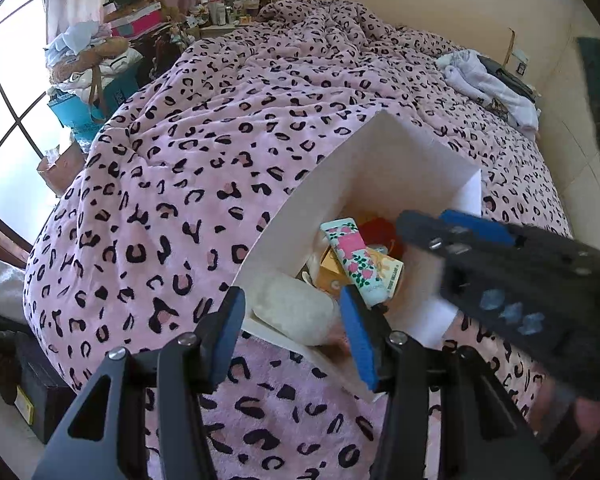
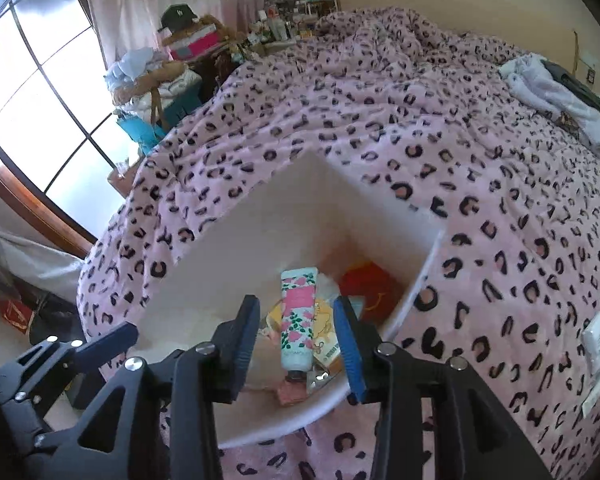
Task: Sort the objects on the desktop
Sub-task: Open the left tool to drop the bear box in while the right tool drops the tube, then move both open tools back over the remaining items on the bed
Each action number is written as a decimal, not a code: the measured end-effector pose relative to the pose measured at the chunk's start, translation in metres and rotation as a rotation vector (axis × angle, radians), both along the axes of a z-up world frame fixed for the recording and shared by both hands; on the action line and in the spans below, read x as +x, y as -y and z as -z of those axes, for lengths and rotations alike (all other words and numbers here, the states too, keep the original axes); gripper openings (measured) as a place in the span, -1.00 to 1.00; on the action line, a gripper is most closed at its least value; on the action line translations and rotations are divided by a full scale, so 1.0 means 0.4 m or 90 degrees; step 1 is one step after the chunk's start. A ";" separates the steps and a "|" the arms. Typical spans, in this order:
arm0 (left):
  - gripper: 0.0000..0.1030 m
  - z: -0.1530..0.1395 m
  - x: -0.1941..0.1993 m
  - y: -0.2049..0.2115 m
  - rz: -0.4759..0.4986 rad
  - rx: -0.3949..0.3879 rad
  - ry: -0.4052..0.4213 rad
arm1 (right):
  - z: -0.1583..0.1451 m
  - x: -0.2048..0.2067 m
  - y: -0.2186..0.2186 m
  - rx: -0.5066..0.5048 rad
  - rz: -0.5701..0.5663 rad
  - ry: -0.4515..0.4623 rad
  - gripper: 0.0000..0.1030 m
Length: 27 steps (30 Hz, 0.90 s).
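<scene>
An open white box (image 1: 380,152) (image 2: 260,208) sits on the leopard-print blanket. Inside lie a floral hand-cream tube (image 1: 352,256) (image 2: 298,320), a yellow carton (image 1: 332,272), a red item (image 2: 364,280) and a white rounded pouch (image 1: 296,312) at the near corner. My left gripper (image 1: 294,338) hangs over that corner with the pouch between its fingers; a gap shows on the left side, so it is open. My right gripper (image 2: 296,340) is open above the tube, which rests in the box below the pads. Each gripper shows at the edge of the other's view.
The pink blanket (image 1: 220,160) covers the whole bed. A small white packet (image 2: 596,344) lies on it right of the box. Folded white clothes (image 1: 488,80) sit at the far right. Piled bags and boxes (image 1: 100,56) and a window stand left of the bed.
</scene>
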<state>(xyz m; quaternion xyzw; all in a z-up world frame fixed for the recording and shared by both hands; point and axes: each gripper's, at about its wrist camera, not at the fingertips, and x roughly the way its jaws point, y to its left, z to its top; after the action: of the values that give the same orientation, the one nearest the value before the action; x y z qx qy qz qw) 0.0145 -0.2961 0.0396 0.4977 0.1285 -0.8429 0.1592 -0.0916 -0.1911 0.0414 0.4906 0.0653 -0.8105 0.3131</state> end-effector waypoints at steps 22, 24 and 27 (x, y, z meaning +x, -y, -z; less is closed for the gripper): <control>0.41 -0.090 0.089 -0.398 0.171 -0.013 -0.093 | -0.027 0.325 -0.676 -0.073 0.335 -0.131 0.19; 0.41 -0.044 0.082 -0.439 0.188 -0.010 -0.081 | 0.029 0.345 -0.716 -0.073 0.370 -0.123 0.19; 0.41 0.025 0.072 -0.493 0.213 0.003 -0.062 | 0.100 0.365 -0.757 -0.069 0.410 -0.109 0.19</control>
<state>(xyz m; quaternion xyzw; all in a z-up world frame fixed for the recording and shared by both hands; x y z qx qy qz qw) 0.0432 -0.0991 0.0297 0.4713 0.0533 -0.8803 0.0096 0.0542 0.1117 0.0014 0.3990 -0.1105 -0.9083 0.0599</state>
